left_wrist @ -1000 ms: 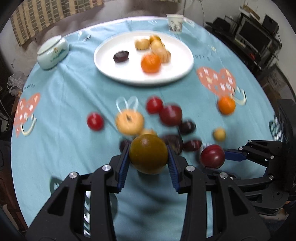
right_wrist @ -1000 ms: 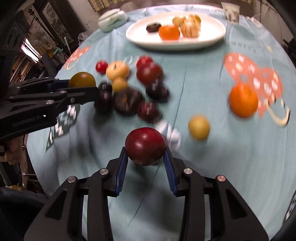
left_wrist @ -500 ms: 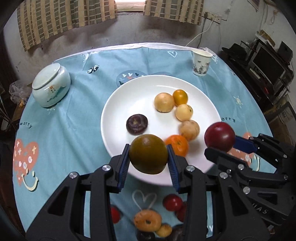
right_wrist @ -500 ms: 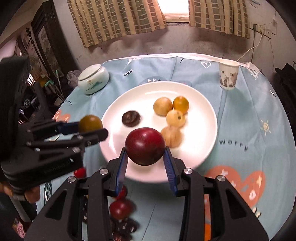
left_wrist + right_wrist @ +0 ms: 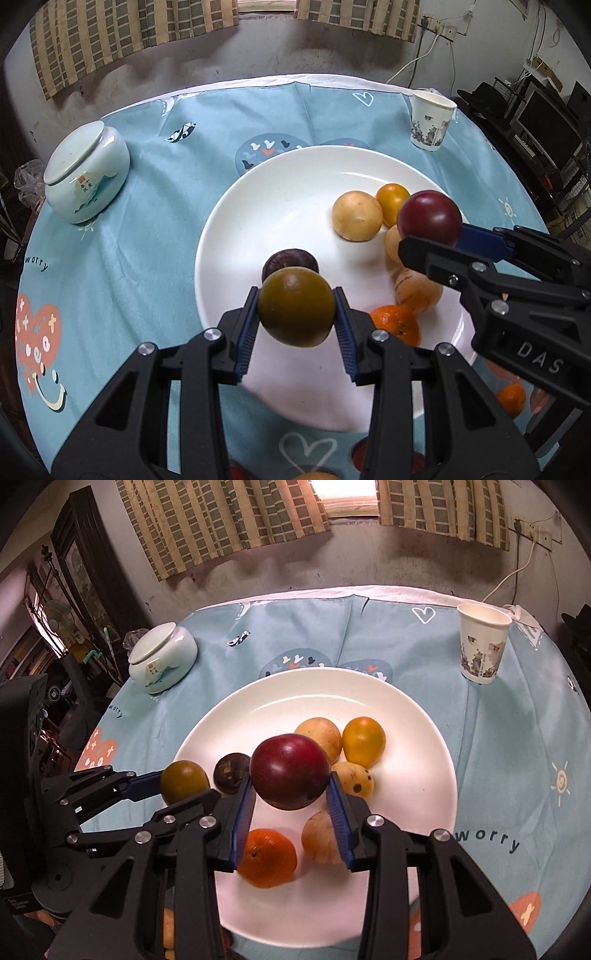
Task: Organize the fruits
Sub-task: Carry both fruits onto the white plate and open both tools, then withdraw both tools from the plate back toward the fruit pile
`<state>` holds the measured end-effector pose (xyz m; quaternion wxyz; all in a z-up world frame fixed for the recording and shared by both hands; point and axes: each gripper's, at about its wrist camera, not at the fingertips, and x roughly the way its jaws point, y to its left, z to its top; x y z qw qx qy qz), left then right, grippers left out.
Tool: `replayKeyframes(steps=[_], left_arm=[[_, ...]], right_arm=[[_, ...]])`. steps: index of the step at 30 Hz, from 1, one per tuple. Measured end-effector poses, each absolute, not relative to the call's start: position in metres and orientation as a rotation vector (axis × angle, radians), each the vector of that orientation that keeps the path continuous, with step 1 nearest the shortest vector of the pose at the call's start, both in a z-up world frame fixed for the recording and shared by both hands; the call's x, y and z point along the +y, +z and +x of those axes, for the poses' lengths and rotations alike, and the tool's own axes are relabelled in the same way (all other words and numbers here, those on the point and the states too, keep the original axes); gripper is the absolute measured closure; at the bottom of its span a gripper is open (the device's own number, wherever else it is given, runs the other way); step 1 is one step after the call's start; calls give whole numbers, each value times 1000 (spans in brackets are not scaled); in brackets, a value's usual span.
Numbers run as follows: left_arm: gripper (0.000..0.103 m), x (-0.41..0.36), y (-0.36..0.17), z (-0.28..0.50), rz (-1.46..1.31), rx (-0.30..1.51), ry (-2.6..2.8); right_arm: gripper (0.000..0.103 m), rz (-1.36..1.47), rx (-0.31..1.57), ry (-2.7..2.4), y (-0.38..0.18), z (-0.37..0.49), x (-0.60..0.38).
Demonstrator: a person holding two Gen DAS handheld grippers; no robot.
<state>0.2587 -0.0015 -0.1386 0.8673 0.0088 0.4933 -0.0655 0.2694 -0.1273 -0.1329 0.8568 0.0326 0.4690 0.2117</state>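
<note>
My left gripper [image 5: 296, 319] is shut on an olive-green round fruit [image 5: 295, 306], held above the near left part of the white plate [image 5: 280, 184]. My right gripper [image 5: 290, 799] is shut on a dark red fruit [image 5: 290, 771] above the plate's middle [image 5: 406, 720]. The plate carries a dark purple fruit [image 5: 290, 260], a pale yellow fruit [image 5: 356, 216], an orange-yellow fruit [image 5: 364, 741], a spotted yellow fruit [image 5: 356, 780], a tan fruit [image 5: 319, 836] and an orange [image 5: 267, 860]. The right gripper with its red fruit [image 5: 430, 218] shows at the right of the left wrist view.
A pale green lidded jar [image 5: 86, 171] stands left of the plate and a paper cup [image 5: 432, 120] at the back right. A small orange [image 5: 511, 398] and red fruits [image 5: 388, 458] lie on the blue tablecloth near its front edge. The wall and curtains rise behind.
Both grippers have carried their fruits forward from the loose pile on the cloth to above the plate. The plate now fills the middle of both views and the pile has dropped to the bottom.
</note>
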Motion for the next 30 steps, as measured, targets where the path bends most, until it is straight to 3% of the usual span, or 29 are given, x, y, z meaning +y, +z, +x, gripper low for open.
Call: replayKeyframes(steps=[16, 19, 25, 26, 27, 28, 30], left_arm=[[63, -1, -152, 272, 47, 1042, -102], [52, -1, -149, 270, 60, 1031, -90], [46, 1, -138, 264, 62, 1009, -83], [44, 1, -137, 263, 60, 1010, -82], [43, 1, -135, 260, 62, 1009, -77], [43, 2, -134, 258, 63, 1006, -73], [42, 3, -129, 252, 59, 1000, -73]], right_arm=[[63, 17, 1004, 430, -146, 282, -120], [62, 7, 1044, 420, -147, 285, -119], [62, 12, 1033, 396, -138, 279, -123], [60, 15, 1027, 399, -136, 278, -124], [43, 15, 1017, 393, -132, 276, -125], [35, 21, 998, 381, -129, 274, -127], [31, 35, 959, 384, -119, 269, -129]])
